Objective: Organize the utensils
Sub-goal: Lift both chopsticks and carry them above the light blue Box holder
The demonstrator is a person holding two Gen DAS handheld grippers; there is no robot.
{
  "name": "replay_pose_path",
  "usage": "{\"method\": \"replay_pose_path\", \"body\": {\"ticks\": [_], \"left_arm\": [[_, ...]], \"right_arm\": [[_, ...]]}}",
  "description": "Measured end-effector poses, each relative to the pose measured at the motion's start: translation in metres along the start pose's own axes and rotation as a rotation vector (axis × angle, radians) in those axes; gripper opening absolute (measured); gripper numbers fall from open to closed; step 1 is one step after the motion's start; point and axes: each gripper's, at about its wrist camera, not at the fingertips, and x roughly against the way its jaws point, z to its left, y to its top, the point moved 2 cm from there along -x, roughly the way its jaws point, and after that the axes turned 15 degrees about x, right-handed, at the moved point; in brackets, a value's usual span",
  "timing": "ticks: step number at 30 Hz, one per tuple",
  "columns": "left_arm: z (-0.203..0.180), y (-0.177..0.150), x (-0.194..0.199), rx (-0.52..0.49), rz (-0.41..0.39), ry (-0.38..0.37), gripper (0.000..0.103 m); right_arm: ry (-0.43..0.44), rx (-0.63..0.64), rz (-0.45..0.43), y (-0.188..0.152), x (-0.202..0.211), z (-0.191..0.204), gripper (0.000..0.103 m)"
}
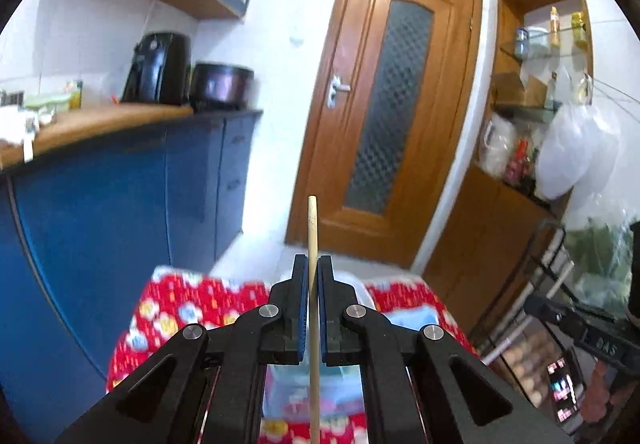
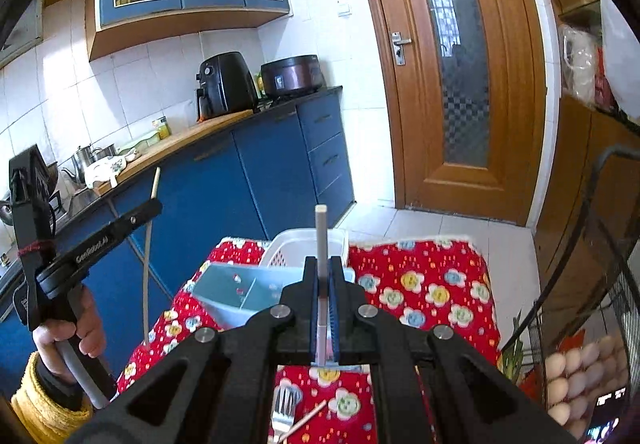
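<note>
The left gripper (image 1: 313, 268) pinches a pale wooden chopstick (image 1: 312, 228) between its blue pads, the stick standing upright and poking out above the fingertips. From the right wrist view the same gripper (image 2: 154, 203) shows at the left, held by a hand (image 2: 66, 340) in a yellow cuff, with white lettering along its arm that looks like "GenRobot.AI", though it is small. The right gripper (image 2: 323, 262) is clamped on a grey chopstick (image 2: 321, 232), also upright. Below lies a red flowered cloth (image 2: 420, 284) with a white basket (image 2: 304, 244) and a blue box (image 2: 240, 292) on it. A fork (image 2: 284, 410) and another wooden stick (image 2: 304, 420) lie on the cloth nearer the camera.
</note>
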Motion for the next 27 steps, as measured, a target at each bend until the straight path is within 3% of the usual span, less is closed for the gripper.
{"method": "replay_pose_path", "body": {"ticks": [5, 12, 27], "left_arm": [[-0.012, 0.024, -0.012, -0.002, -0.092, -0.013, 0.004], [-0.018, 0.031, -0.032, -0.025, -0.166, -0.025, 0.004], [0.021, 0.002, -0.074, 0.074, -0.175, -0.004, 0.004]], "right_arm": [[-0.029, 0.032, -0.021, 0.017, -0.013, -0.003, 0.006], [-0.026, 0.047, 0.001, 0.023, -0.046, -0.002, 0.006], [0.024, 0.026, 0.116, -0.012, -0.102, -0.003, 0.006]]}}
